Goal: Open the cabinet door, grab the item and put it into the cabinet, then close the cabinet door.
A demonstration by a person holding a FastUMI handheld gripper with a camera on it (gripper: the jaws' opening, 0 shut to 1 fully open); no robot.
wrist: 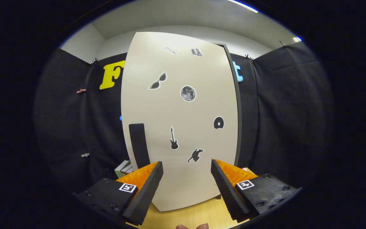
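Upright cabinet door (183, 127) closed, claw (186, 187) open

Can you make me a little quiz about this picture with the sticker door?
1. True or false: the cabinet door is shut.
2. Which sticker sits closest to the dark handle? A) the moon B) the guitar C) the sunglasses
3. Fill in: the gripper is ____, with nothing between its fingers.

Key
1. True. The door stands flat in front of the gripper, and the inside cannot be seen.
2. B. The guitar is just beside the handle; the moon and the sunglasses are higher up.
3. Open. Its fingers are spread wide apart, just short of the door.
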